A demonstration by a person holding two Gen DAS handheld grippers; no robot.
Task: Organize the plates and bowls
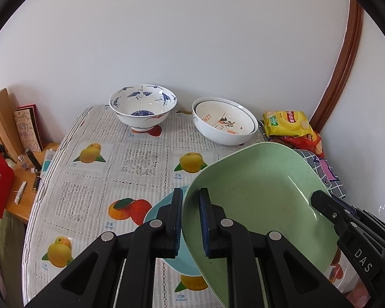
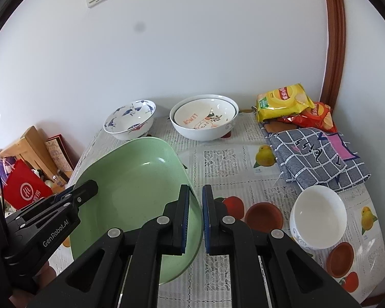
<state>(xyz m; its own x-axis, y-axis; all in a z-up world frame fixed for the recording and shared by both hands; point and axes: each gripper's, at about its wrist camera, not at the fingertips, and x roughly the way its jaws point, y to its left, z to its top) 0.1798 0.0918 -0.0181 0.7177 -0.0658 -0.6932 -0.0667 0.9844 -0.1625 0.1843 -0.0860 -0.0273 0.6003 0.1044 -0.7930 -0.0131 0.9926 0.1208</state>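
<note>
A pale green plate (image 1: 259, 190) is held above the table by both grippers. My left gripper (image 1: 191, 220) is shut on its left rim. My right gripper (image 2: 195, 218) is shut on its right rim; the plate also shows in the right wrist view (image 2: 136, 179). Under the plate lies a light blue plate (image 1: 156, 208), partly hidden. A blue-and-white crane bowl (image 1: 143, 109) stands at the back. Two nested white bowls (image 1: 224, 120), the inner one marked LEMON, stand to its right. A small white bowl (image 2: 318, 217) stands at the front right.
Chip bags (image 2: 282, 101) and a folded checked cloth (image 2: 318, 156) lie at the back right. Brown saucers (image 2: 263, 215) sit by the small bowl. A side shelf with a red bag (image 2: 25, 192) and books stands left of the table (image 1: 95, 179).
</note>
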